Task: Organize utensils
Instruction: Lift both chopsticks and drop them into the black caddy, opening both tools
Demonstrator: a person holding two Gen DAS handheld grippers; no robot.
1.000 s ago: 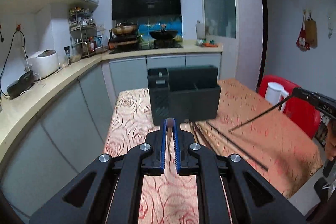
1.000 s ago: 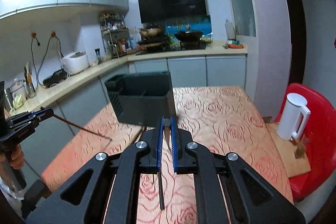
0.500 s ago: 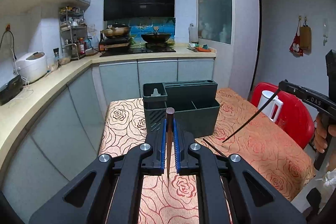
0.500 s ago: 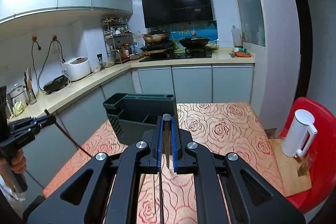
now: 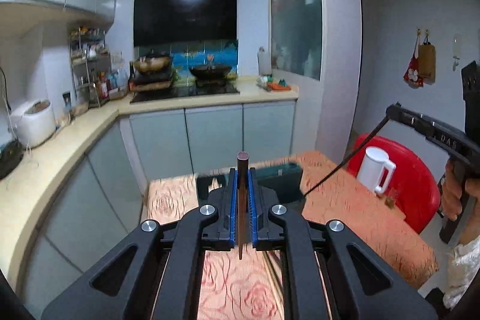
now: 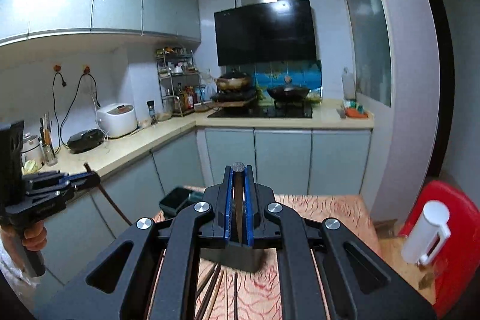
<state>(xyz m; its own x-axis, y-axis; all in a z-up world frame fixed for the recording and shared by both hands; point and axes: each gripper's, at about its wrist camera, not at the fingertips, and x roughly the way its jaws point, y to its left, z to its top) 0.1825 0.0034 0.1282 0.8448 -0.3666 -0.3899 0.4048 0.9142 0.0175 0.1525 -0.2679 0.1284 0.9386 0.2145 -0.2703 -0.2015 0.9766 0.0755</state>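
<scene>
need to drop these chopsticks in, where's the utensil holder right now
The holder stands on the table, mid-frame in the left wrist view, just behind the left gripper, left of the white kettle.

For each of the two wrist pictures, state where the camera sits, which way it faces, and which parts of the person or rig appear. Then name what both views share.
Left wrist: sits on the left gripper, faces the stove wall over the table; its fingers clamp a chopstick; the right gripper and hand show at right.
Right wrist: sits on the right gripper, facing likewise; the left gripper and hand show at left.
Shared: dark utensil holder, white kettle, red chair.
</scene>
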